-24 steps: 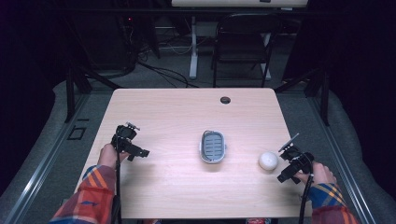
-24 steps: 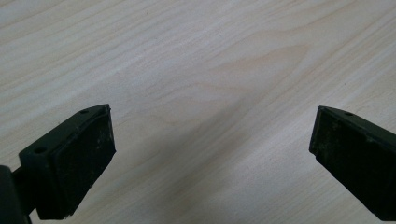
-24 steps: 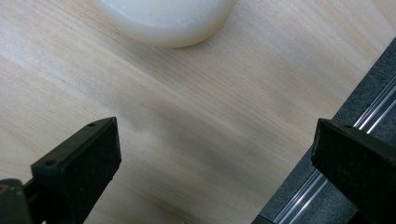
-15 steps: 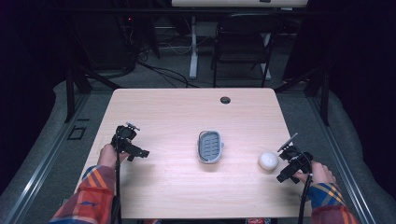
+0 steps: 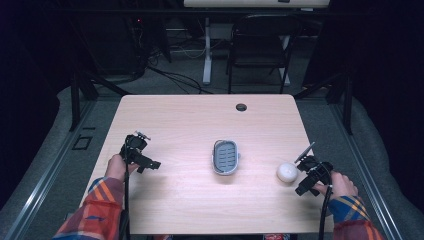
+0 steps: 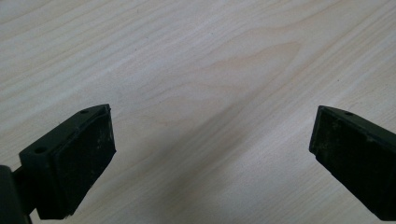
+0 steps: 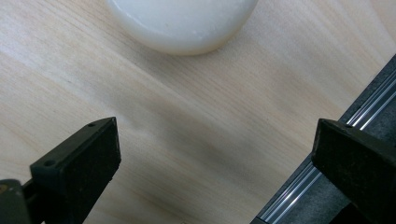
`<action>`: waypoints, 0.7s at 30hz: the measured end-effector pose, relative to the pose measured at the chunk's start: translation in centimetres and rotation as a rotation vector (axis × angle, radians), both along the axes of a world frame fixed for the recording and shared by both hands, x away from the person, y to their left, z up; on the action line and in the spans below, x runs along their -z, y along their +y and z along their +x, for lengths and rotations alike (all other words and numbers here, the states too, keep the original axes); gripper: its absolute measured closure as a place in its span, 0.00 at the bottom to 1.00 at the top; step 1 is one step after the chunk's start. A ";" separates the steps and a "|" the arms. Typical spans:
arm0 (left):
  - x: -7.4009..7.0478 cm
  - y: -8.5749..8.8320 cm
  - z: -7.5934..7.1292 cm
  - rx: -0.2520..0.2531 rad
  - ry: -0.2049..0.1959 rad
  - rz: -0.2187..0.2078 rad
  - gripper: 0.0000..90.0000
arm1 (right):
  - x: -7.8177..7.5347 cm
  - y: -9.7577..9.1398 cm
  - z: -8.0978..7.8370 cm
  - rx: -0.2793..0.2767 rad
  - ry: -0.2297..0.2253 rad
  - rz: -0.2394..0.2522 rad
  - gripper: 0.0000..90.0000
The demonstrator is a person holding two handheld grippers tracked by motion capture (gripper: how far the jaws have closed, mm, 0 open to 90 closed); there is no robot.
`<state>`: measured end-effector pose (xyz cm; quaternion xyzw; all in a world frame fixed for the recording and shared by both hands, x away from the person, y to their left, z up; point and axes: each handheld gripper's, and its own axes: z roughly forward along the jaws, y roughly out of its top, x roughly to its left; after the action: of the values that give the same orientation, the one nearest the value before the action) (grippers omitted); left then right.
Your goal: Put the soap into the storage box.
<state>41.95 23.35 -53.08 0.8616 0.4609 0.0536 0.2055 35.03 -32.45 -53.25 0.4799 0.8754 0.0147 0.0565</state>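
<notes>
A person in plaid sleeves works at a pale wooden table (image 5: pixel 200 120), a two-jaw gripper in each hand. Seen from the high view, the right gripper (image 5: pixel 306 161) sits near the table's right edge at about four o'clock from the table's centre, its jaws spread wide and released, with nothing between them. Just beside it, at its nine o'clock, lies a round white soap bar (image 5: pixel 287 172), resting flat on the wood and close to the gripper's tips without being clasped.

In the right gripper view, the right gripper (image 7: pixel 212 149) shows both black jaws standing far apart over bare wood grain, while the soap bar (image 7: pixel 182 23) lies ahead of them at twelve o'clock, clear of both pads. The table's metal edge rail (image 7: pixel 299 196) runs under the jaw at five o'clock.

Near the middle of the table stands a grey oval soap dish (image 5: pixel 225 157) with a slotted blue inner tray, well apart from the soap bar, which lies at its four o'clock.

The left gripper (image 5: pixel 142 159) hovers over the left side of the table, at about nine o'clock from the soap dish and well apart from it. In the left gripper view, the left gripper (image 6: pixel 212 140) likewise holds its jaws released and wide, with wood between them. A small dark cable hole (image 5: pixel 241 107) marks the table's far edge at twelve o'clock.
</notes>
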 end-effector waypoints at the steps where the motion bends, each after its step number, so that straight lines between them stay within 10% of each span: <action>1: 0.0 0.0 0.0 0.001 -0.001 0.000 0.00 | -0.3 0.1 0.2 -0.019 0.013 -0.017 0.01; 21: 0.0 0.0 0.1 0.003 0.000 0.002 0.00 | -1.4 2.0 2.2 -0.022 -0.007 0.078 0.00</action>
<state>42.06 23.37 -53.11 0.8625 0.4596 0.0538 0.2050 37.26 -30.47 -51.82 0.4722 0.8791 0.0511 0.0407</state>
